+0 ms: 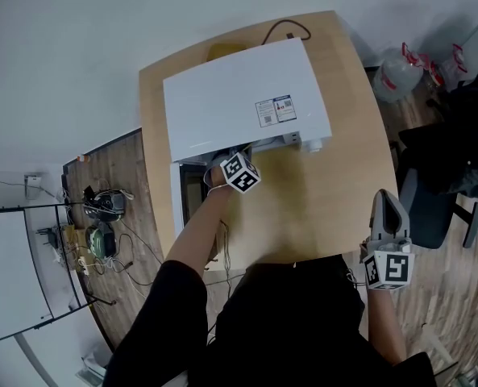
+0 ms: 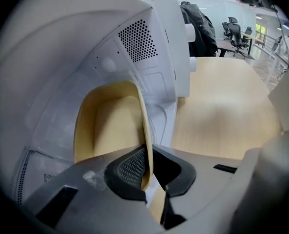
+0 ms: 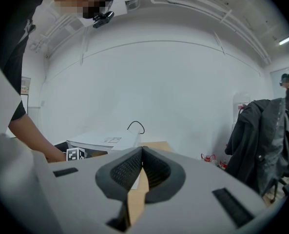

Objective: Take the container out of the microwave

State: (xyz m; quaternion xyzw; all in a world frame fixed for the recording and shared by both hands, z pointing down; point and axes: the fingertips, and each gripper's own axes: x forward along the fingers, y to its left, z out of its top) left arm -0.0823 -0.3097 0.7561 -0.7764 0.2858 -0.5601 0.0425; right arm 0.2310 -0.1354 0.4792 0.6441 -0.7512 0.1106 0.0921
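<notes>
The white microwave (image 1: 239,95) stands on a wooden table (image 1: 319,208) with its door (image 1: 176,196) swung open at the left. My left gripper reaches into the opening; in the head view only its marker cube (image 1: 240,172) shows. In the left gripper view the left gripper (image 2: 146,167) is shut on the thin side wall of a pale yellow container (image 2: 110,126) inside the microwave cavity (image 2: 61,82). My right gripper (image 1: 388,200) hovers at the table's right edge, shut with nothing between its pads (image 3: 142,152).
A black power cord (image 1: 283,29) runs behind the microwave. A water bottle (image 1: 396,75) and a chair with a dark jacket (image 1: 456,151) stand to the right of the table. Cables and gear (image 1: 101,216) lie on the floor at the left.
</notes>
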